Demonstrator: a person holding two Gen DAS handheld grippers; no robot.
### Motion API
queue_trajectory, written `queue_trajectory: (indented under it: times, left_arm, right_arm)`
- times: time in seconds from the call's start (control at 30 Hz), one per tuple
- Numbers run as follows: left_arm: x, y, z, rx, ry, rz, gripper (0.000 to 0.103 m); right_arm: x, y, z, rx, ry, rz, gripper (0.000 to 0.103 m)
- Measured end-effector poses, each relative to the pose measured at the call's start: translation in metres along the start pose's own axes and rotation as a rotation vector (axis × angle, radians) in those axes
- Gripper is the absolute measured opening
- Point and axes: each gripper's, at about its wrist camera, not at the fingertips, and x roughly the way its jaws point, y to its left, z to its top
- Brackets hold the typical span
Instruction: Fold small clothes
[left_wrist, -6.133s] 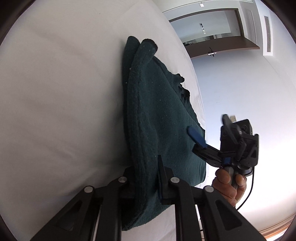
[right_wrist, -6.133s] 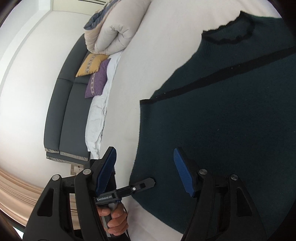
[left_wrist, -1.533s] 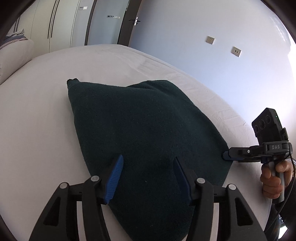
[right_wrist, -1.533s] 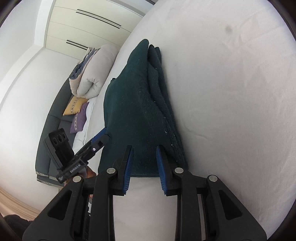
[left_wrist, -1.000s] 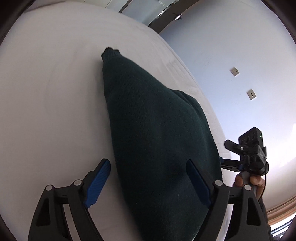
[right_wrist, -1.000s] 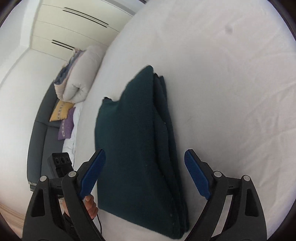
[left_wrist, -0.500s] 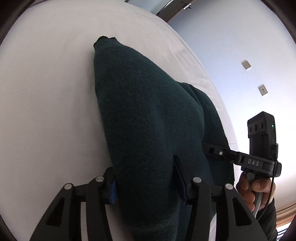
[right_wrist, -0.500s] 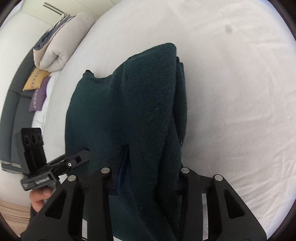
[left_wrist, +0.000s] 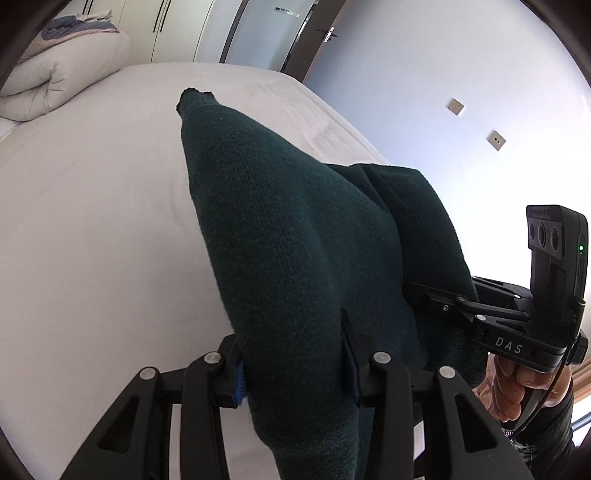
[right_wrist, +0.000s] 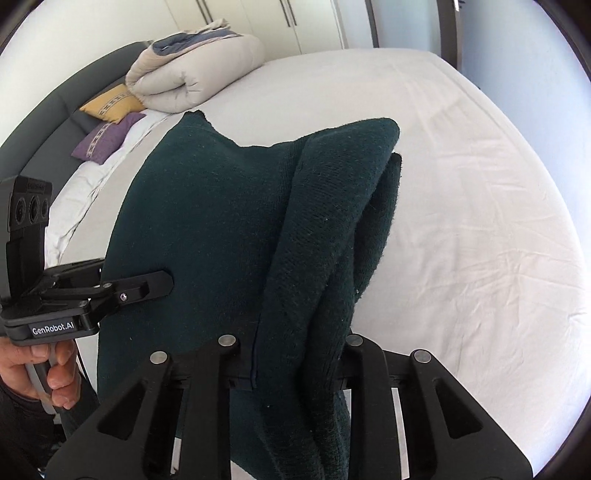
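Dark green knit garment (left_wrist: 295, 236), folded in layers, hangs lifted above the white bed (left_wrist: 92, 221). The left gripper (left_wrist: 295, 354) and right gripper (right_wrist: 291, 354), jaws just closed, each pinch its near edge. Soft, limp and light, it is best held at both corners.

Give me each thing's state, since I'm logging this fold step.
Sweater: folded, near end lifted off the bed.
Left tongs: just closed, clamped on the sweater.
Right tongs: just closed, clamped on the sweater.
Duvet: rolled up.
Bed: sheet wrinkled.
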Motion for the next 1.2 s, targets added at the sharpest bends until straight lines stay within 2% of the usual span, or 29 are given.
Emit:
queue_trajectory:
  times: [0.1,0.2,0.3,0.4,0.57,0.63,0.7,0.83,1.03,1.2]
  left_arm:
    - [-0.027,0.003,-0.037,0.000,0.000,0.029,0.042]
    - [-0.039,0.014,-0.070,-0.015,0.010,0.068,0.043]
    - [-0.030,0.036,-0.095,-0.070,0.049,0.083,0.043]
    - [-0.011,0.049,-0.110,-0.073,0.083,0.132,0.043]
    - [0.021,0.068,-0.121,-0.100,0.128,0.153,0.048]
    - [0.024,0.072,-0.123,-0.105,0.119,0.141,0.052]
    - [0.024,0.072,-0.127,-0.093,0.115,0.143,0.054]
    - [0.026,0.081,-0.132,-0.105,0.119,0.129,0.060]
    - [0.022,0.080,-0.143,-0.091,0.097,0.133,0.062]
    - [0.018,0.083,-0.149,-0.128,0.083,0.108,0.063]
  right_arm:
    - [-0.017,0.038,-0.033,-0.067,-0.028,-0.025,0.021]
    - [-0.020,0.066,-0.064,-0.071,-0.029,-0.001,0.021]
    - [-0.007,0.075,-0.085,-0.050,-0.012,0.042,0.021]
    - [0.022,0.083,-0.099,-0.023,0.021,0.069,0.021]
    - [0.079,0.062,-0.106,0.061,0.081,0.097,0.022]
    - [0.102,0.041,-0.109,0.179,0.112,0.158,0.022]
    - [0.115,0.032,-0.116,0.241,0.113,0.219,0.024]
    - [0.126,0.028,-0.124,0.218,0.103,0.228,0.025]
    - [0.136,0.027,-0.120,0.200,0.103,0.237,0.025]
    - [0.139,0.018,-0.120,0.218,0.088,0.269,0.026]
